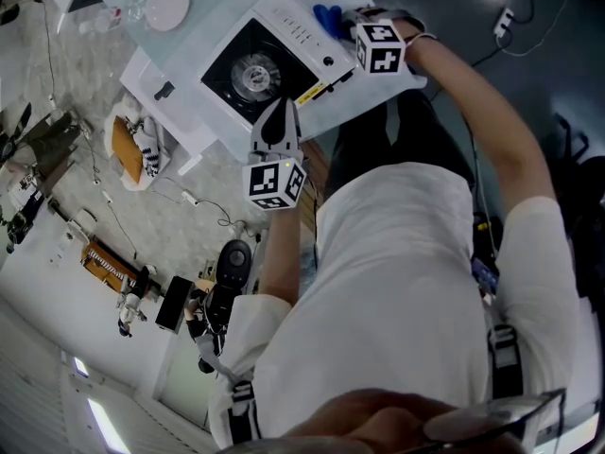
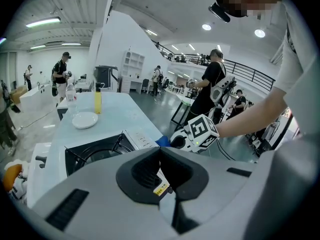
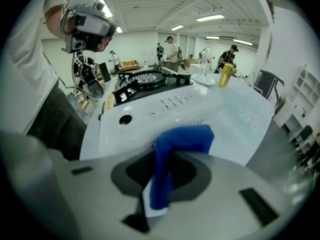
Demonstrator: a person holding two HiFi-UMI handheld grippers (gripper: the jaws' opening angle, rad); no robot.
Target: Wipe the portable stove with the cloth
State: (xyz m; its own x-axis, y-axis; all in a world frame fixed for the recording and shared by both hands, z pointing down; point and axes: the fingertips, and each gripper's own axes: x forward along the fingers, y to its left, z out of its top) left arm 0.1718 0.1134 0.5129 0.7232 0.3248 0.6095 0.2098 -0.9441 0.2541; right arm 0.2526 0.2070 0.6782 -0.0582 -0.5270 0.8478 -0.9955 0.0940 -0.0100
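The portable stove (image 1: 274, 50) is white with a black burner well and stands on a pale table. My right gripper (image 1: 344, 23) is at its control-panel end, shut on a blue cloth (image 1: 327, 19). In the right gripper view the cloth (image 3: 182, 139) sticks up between the jaws and folds over toward the stove's white panel (image 3: 160, 104). My left gripper (image 1: 277, 110) hovers at the stove's near edge with its jaws shut and nothing between them. In the left gripper view the burner (image 2: 100, 151) lies just beyond the left gripper (image 2: 160, 150), with the cloth (image 2: 162, 141) and the right gripper's marker cube (image 2: 201, 130) behind.
A white plate (image 1: 168, 6) and a yellow bottle (image 2: 97, 101) stand further along the table (image 1: 198, 26). A white unit (image 1: 161, 93) adjoins the table's left side. Cables, tools and a bag litter the floor (image 1: 142, 206). Several people stand in the hall behind.
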